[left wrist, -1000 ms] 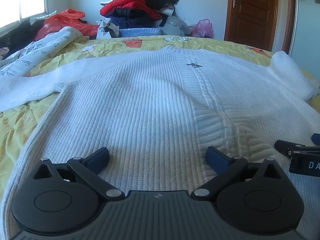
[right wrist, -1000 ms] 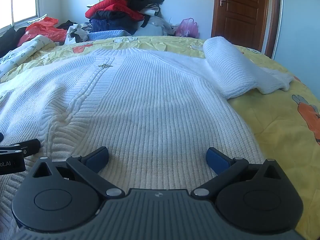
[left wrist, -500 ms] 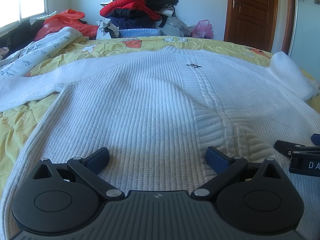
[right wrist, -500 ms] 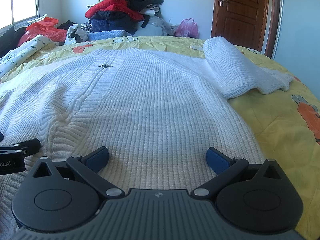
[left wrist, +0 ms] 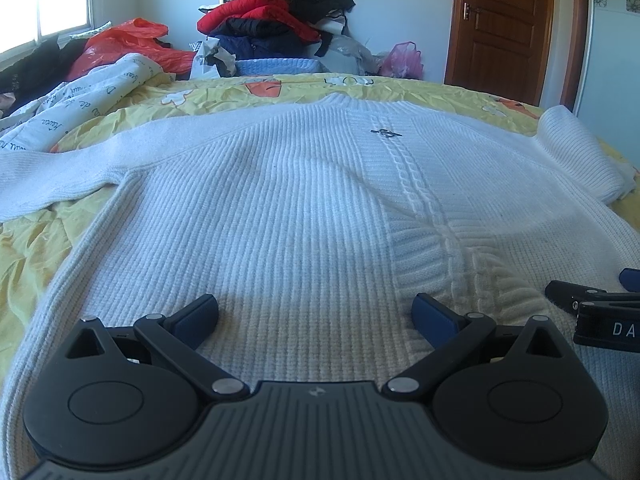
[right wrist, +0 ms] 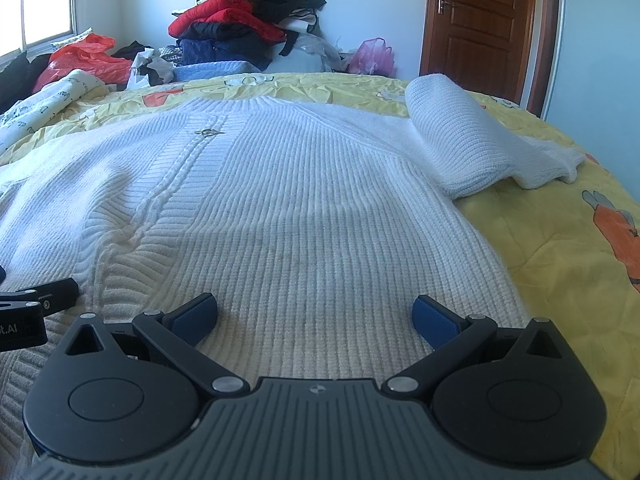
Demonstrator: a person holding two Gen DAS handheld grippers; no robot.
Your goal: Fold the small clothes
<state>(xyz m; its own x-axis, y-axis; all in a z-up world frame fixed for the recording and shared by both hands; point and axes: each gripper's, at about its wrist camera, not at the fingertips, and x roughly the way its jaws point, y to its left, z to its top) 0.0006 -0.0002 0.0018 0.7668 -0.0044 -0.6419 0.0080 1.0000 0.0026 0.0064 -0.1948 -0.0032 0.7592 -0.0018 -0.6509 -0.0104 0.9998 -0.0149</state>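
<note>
The white sweater's (left wrist: pixel 280 208) hem sits hidden under both tool bodies — its left sleeve (left wrist: pixel 48 176) runs off-frame.

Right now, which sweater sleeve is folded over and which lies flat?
The right sleeve is the doubled-over one, bunched on the yellow bedspread. The left sleeve lies stretched out flat toward the window side of the white sweater.

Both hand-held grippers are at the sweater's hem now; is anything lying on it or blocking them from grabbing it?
Nothing visible does. The left hand-held gripper and the right hand-held gripper are open over the bare knit of the white sweater. Only its own small metal clasp sits on it, near the collar.
</note>
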